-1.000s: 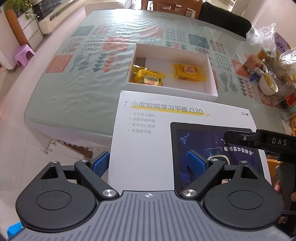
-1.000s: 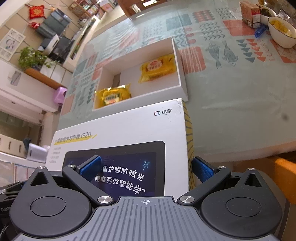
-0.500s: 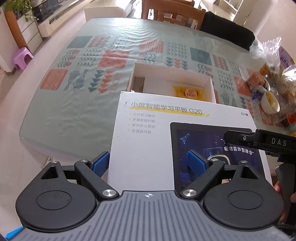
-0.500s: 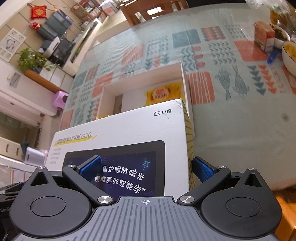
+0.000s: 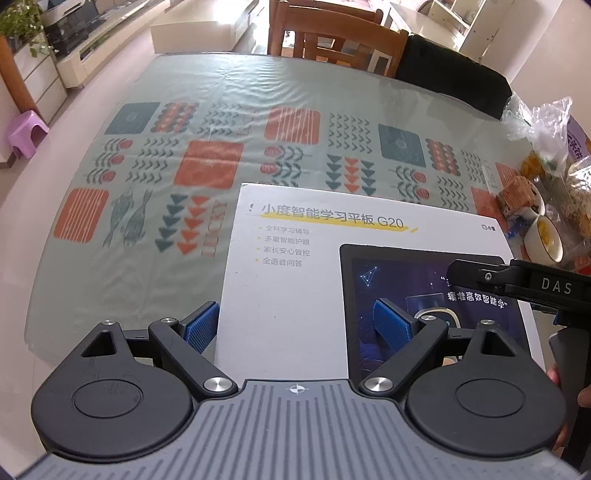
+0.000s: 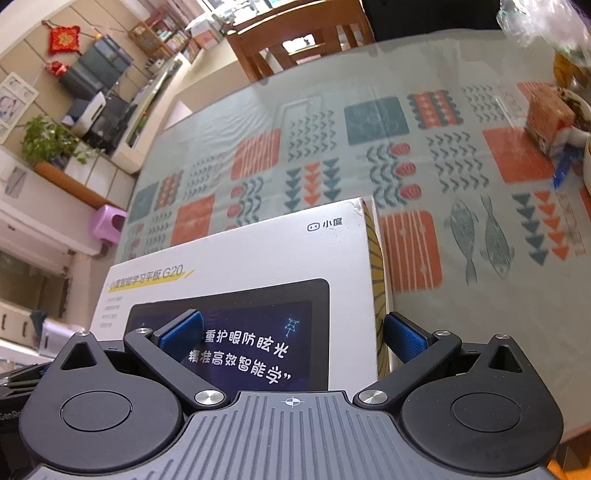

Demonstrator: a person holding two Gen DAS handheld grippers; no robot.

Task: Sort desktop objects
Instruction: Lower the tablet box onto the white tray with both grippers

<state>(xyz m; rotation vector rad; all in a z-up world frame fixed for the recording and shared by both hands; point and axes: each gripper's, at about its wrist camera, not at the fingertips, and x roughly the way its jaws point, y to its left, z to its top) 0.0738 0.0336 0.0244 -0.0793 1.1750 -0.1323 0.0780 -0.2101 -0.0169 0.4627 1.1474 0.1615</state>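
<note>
A white box lid (image 5: 295, 288) printed with a tablet picture and Chinese text fills the near middle of both views (image 6: 258, 266). My left gripper (image 5: 299, 326) is shut on its near left part, one blue pad at the lid's left edge, the other on top of the picture. My right gripper (image 6: 291, 338) is shut on its near right part, one pad on the picture, the other at the yellow side edge. The lid hides the white box and the yellow snack packets beneath it. The right gripper's black body (image 5: 524, 284) shows in the left wrist view.
The patterned tablecloth (image 5: 207, 166) under glass spreads beyond the lid. At the right edge stand a small carton (image 6: 546, 122), a white bowl (image 5: 543, 240) and plastic bags (image 5: 546, 125). Wooden chairs (image 5: 332, 33) stand at the far side. A purple stool (image 5: 26, 129) is on the floor.
Both grippers have carried the lid forward over the open white box. The box and its yellow packets, visible before, are now fully covered by the lid.
</note>
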